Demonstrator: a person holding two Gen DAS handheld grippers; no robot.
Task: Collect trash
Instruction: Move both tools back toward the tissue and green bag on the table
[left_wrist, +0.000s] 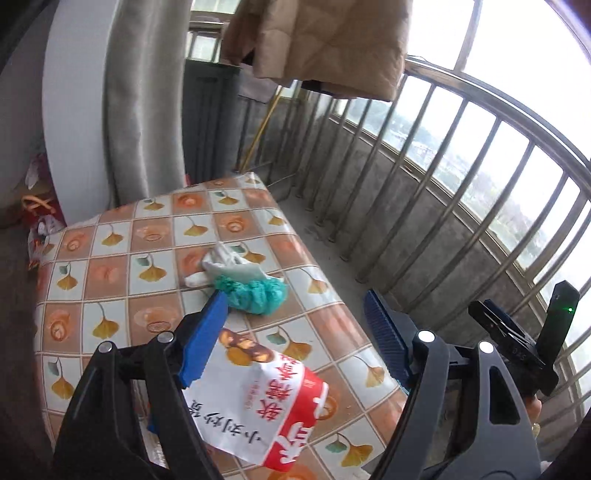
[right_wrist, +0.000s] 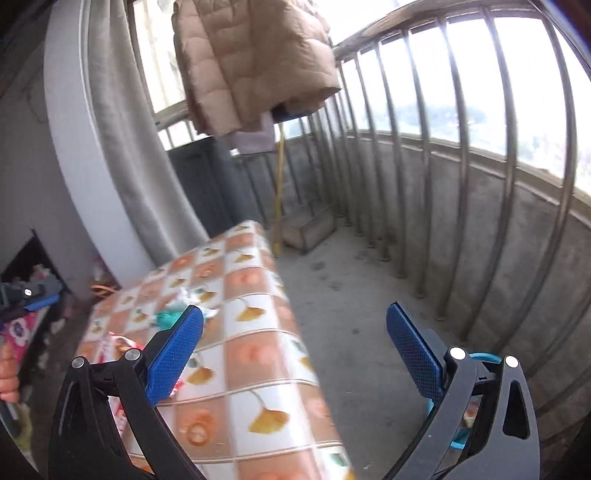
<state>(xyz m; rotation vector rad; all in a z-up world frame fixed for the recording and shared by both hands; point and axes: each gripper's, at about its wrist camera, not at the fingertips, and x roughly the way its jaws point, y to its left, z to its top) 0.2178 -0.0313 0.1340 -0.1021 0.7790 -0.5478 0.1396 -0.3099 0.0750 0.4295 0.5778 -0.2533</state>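
Note:
A table under a checked leaf-print oilcloth (left_wrist: 110, 266) carries the trash. A white and red snack bag (left_wrist: 258, 398) lies near its front edge. Farther back sit a teal crumpled wad (left_wrist: 258, 291) and white crumpled paper (left_wrist: 221, 262). My left gripper (left_wrist: 295, 336) hovers open above the bag, with its left pad over the bag's corner and nothing pinched. The right gripper (right_wrist: 295, 350) is open wide over the table's right edge and the concrete floor, with nothing between its pads. It also shows at the right edge of the left wrist view (left_wrist: 517, 343). The teal wad (right_wrist: 168, 317) is small in the right wrist view.
A metal railing (right_wrist: 461, 166) curves round the balcony on the right. A beige quilted jacket (right_wrist: 251, 62) hangs overhead and a grey curtain (left_wrist: 144, 103) hangs behind the table. A yellow pole (right_wrist: 279, 192) and a wooden box (right_wrist: 310, 229) stand at the back. A teal bin rim (right_wrist: 480, 357) shows behind my right finger.

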